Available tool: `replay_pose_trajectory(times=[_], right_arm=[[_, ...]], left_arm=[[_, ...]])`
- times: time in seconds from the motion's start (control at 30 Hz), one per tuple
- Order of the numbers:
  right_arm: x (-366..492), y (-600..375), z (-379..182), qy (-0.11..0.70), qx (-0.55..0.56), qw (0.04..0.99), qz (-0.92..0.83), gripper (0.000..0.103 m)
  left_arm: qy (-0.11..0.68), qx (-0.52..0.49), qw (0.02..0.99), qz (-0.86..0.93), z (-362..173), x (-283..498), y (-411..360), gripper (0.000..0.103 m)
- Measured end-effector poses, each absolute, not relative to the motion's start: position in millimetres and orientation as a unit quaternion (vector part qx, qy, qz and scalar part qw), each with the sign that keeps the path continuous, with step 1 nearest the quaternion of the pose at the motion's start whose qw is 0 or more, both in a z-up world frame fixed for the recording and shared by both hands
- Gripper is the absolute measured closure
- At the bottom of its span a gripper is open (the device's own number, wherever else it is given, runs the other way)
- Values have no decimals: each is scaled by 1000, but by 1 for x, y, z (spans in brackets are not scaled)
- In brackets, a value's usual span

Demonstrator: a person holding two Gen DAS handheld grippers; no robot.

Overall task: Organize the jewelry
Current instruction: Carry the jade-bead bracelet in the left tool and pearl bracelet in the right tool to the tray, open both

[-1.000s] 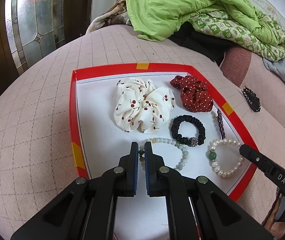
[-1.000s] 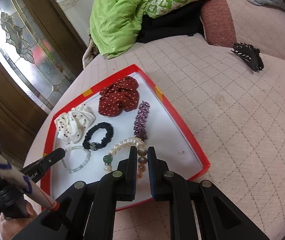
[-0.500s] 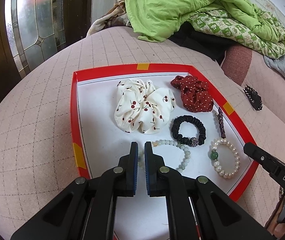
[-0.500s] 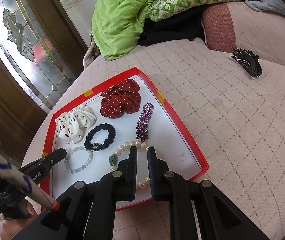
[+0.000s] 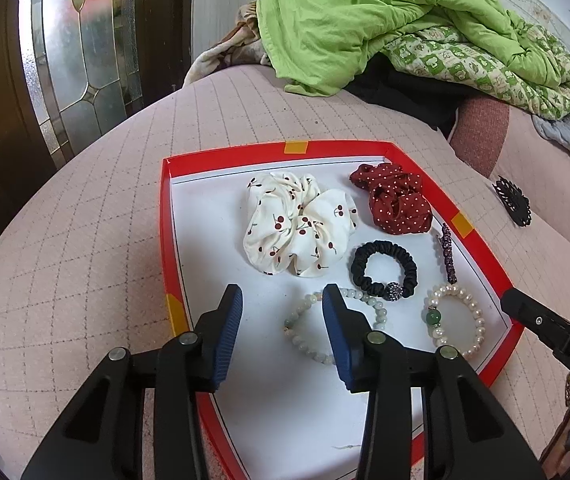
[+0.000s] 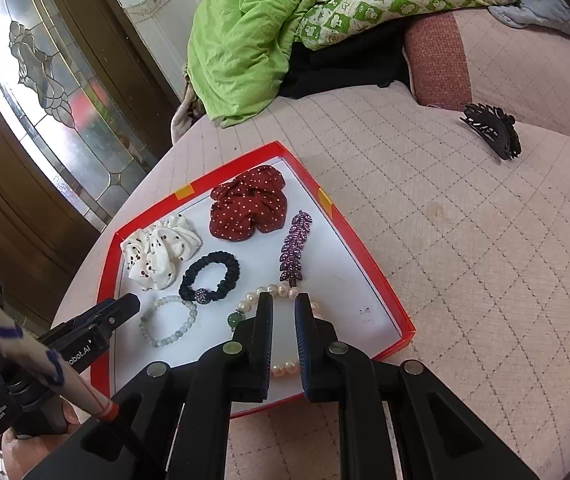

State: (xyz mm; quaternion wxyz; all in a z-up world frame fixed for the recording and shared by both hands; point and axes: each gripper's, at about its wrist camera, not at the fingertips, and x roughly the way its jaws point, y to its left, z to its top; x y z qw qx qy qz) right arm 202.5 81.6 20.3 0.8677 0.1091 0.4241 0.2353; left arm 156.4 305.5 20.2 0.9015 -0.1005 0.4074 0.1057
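A red-rimmed white tray (image 5: 167, 240) (image 6: 397, 320) lies on the pink quilted bed. In it lie a cherry-print scrunchie (image 5: 297, 228) (image 6: 161, 254), a red dotted scrunchie (image 5: 395, 204) (image 6: 251, 208), a black hair tie (image 5: 383, 270) (image 6: 211, 276), a purple leaf clip (image 5: 448, 252) (image 6: 295, 246), a pale jade bracelet (image 5: 377, 310) (image 6: 169, 320) and a pearl bracelet (image 5: 455, 320) (image 6: 281, 292). My left gripper (image 5: 282, 298) is open and empty above the jade bracelet. My right gripper (image 6: 283, 300) is shut and empty above the pearl bracelet. A black claw clip (image 5: 513, 200) (image 6: 491, 130) lies on the bed outside the tray.
A green quilt (image 5: 385, 20) (image 6: 265, 32) and a dark garment are piled at the back of the bed. A brown pillow (image 6: 437, 60) lies beside them. A glass-panelled wooden door (image 5: 73, 52) stands on the left.
My left gripper has opened and pulled back from the jade bracelet, which now lies in the tray. My right gripper has drawn back from the pearl bracelet.
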Motion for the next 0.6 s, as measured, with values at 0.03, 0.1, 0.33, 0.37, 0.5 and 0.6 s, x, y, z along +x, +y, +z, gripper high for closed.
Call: replay_pose_trajectory(times=[0.03, 0.1, 0.33, 0.37, 0.5, 0.6], right_arm=[[202, 81, 20, 424, 109, 868, 235, 91], [202, 82, 20, 424, 108, 868, 235, 90], [203, 82, 18, 427, 105, 867, 234, 84], [203, 82, 18, 428, 105, 867, 234, 84], [203, 82, 17, 428, 103, 867, 233, 83], [203, 81, 17, 428, 102, 868, 231, 80]], left_arm=[[408, -99, 901, 106, 20, 156, 305, 62], [408, -96, 902, 107, 20, 156, 305, 61], [408, -94, 901, 112, 20, 157, 305, 55], [408, -93, 901, 113, 20, 157, 305, 54], [408, -91, 901, 115, 21, 157, 306, 50], [406, -90, 902, 117, 21, 157, 306, 48]])
